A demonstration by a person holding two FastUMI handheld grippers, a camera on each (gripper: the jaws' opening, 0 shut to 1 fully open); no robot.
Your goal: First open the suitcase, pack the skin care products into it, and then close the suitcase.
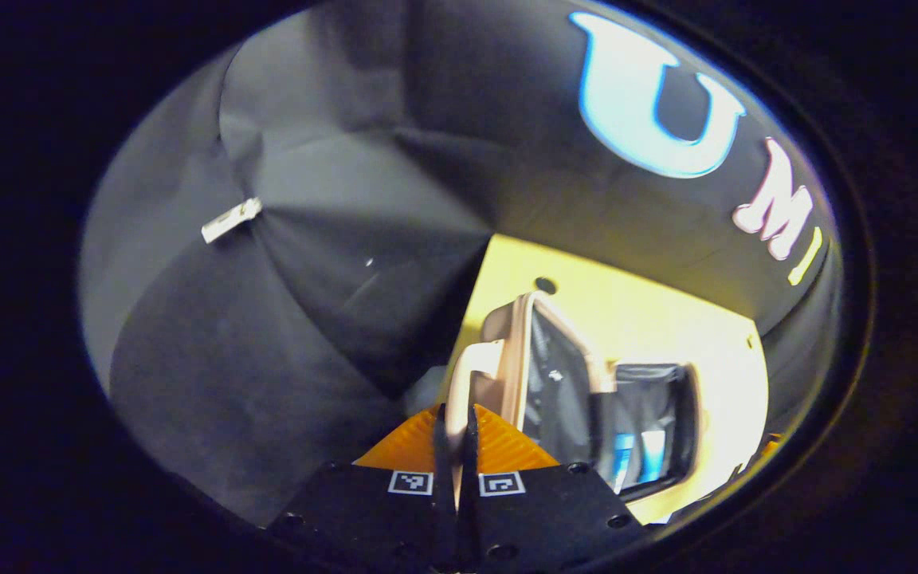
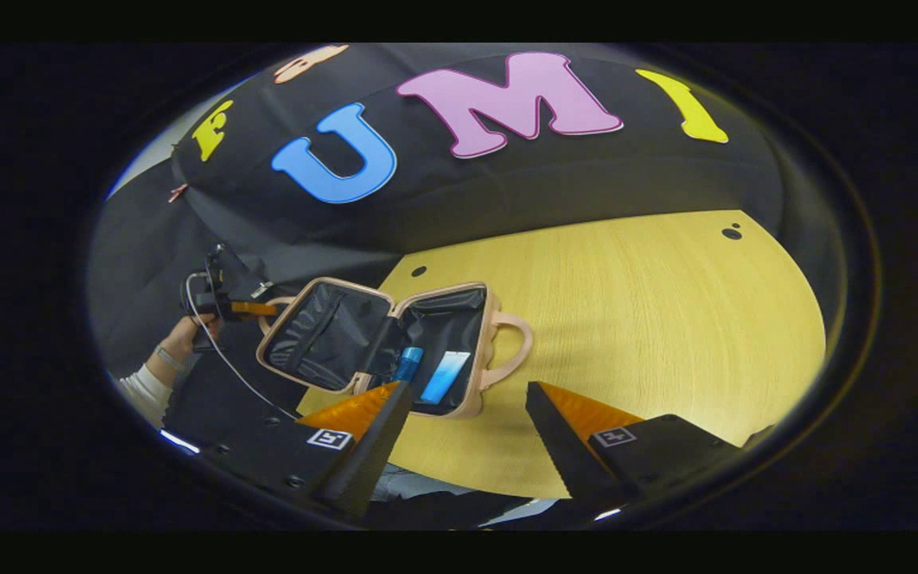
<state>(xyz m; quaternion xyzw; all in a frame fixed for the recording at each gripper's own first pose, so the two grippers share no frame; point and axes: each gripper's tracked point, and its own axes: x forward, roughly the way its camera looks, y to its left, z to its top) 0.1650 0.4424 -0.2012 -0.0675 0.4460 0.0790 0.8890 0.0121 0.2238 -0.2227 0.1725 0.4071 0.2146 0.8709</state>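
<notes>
Suitcase (image 2: 379, 343) lies open on the table (image 2: 626, 319), near its left edge, both halves spread; lining dark, soft fabric. Two skin care products, a blue bottle (image 2: 409, 363) and a pale blue tube (image 2: 444, 376), rest in the half nearer the right gripper (image 2: 467, 434), whose fingers stand wide apart, holding nothing, just in front of the case. Left gripper (image 1: 456, 446) is clenched on the lid's handle (image 1: 467, 375) at the case's far side. Judgement: shell looks rigid and light; the handle is the sound grip for swinging the lid over. Products small, smooth, likely to roll when the lid moves.
</notes>
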